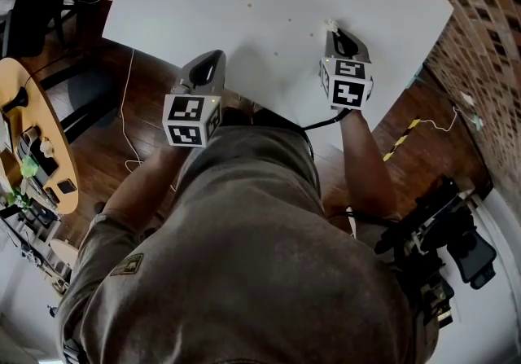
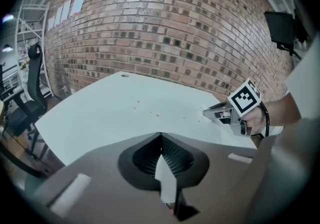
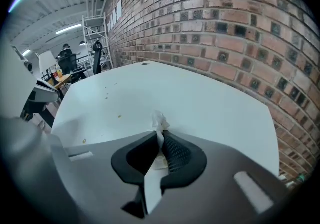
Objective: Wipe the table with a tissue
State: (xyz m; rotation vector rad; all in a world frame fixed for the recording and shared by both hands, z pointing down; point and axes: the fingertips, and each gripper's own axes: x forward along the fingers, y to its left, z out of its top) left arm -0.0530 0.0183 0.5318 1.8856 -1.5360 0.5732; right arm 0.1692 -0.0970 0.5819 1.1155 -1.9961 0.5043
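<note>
A crumpled white tissue (image 3: 160,124) sticks out from between the jaws of my right gripper (image 3: 161,135), which is shut on it just above the white table (image 1: 269,12). In the head view the right gripper (image 1: 335,31) sits over the table's near right part, with the tissue (image 1: 330,25) at its tip. Several small crumbs (image 1: 244,2) dot the table farther out; they also show in the right gripper view as specks (image 3: 119,116). My left gripper (image 1: 215,58) is at the table's near edge, shut with nothing in it (image 2: 160,136). The right gripper (image 2: 220,113) shows in the left gripper view too.
A brick wall (image 3: 225,32) runs along the table's right side. A black office chair (image 2: 27,102) stands to the left, beyond the table edge. A round wooden side table (image 1: 37,142) with small items is at the left on the wood floor. Cables (image 1: 126,126) trail on the floor.
</note>
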